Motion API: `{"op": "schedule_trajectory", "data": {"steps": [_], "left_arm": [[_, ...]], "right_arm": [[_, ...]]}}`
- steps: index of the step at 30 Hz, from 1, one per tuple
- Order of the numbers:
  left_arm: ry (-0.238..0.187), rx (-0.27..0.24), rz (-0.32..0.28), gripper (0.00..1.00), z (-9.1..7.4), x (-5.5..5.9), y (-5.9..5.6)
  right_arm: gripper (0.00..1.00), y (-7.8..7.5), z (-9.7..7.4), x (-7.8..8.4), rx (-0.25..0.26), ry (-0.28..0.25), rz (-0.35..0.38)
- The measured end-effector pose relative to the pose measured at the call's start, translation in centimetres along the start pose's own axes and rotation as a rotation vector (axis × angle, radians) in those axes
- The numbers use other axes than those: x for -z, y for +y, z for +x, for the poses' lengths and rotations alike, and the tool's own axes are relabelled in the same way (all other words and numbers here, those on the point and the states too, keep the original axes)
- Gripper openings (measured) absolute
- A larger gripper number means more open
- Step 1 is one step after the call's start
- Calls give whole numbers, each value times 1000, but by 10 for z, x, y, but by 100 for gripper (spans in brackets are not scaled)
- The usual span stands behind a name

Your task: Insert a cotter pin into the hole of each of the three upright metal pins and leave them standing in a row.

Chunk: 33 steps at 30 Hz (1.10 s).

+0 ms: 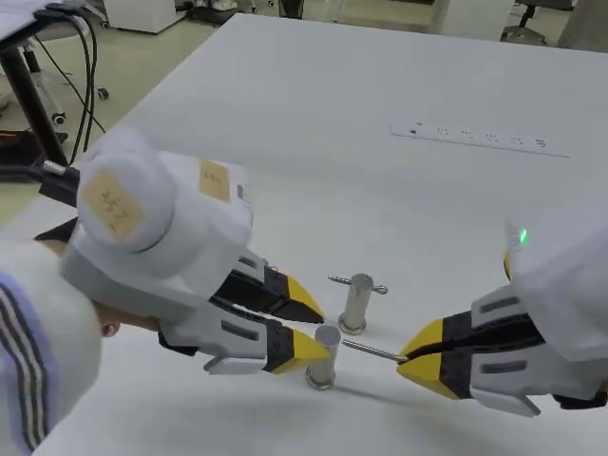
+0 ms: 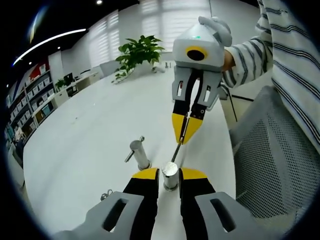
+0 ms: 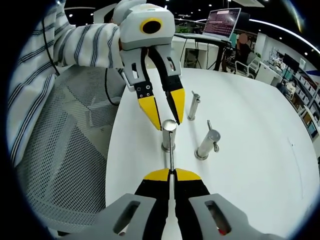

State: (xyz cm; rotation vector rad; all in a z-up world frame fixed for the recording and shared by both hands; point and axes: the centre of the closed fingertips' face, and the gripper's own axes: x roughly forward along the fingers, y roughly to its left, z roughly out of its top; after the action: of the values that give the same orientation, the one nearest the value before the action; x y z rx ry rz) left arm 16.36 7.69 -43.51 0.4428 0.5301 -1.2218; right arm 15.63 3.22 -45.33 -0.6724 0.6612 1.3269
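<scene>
L tongs (image 2: pixel 170 173) grip front pin (image 1: pixel 322 366) | R tongs (image 1: pixel 406 359) pinch cotter (image 1: pixel 373 351) | right gripper view adds 3rd pin (image 3: pixel 193 106)

Readable text: none. Two yellow stickers (image 1: pixel 116 201) on left gripper (image 1: pixel 320 330) housing, behind its jaws: print illegible. Monitor (image 3: pixel 221 22) far ahead of right jaws: lines too small to read.

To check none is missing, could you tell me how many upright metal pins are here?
3. The front pin stands between the fingers of the left gripper; the second pin, a cotter pin through it, stands beside it; the third pin stands beyond that gripper in the right gripper view.
</scene>
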Motion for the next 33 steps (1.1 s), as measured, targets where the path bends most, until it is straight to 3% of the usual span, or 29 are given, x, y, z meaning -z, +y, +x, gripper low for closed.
{"op": "schedule_trajectory", "data": {"steps": [19,33], "left_arm": [[-49,-9,-54,9,2,-2,-1],[-54,0,-67,9,1,-2,-1]], "right_arm": [[0,0,2,-19,-23,-34,-35],[0,1,13,-29,-71,-65,-66]]}}
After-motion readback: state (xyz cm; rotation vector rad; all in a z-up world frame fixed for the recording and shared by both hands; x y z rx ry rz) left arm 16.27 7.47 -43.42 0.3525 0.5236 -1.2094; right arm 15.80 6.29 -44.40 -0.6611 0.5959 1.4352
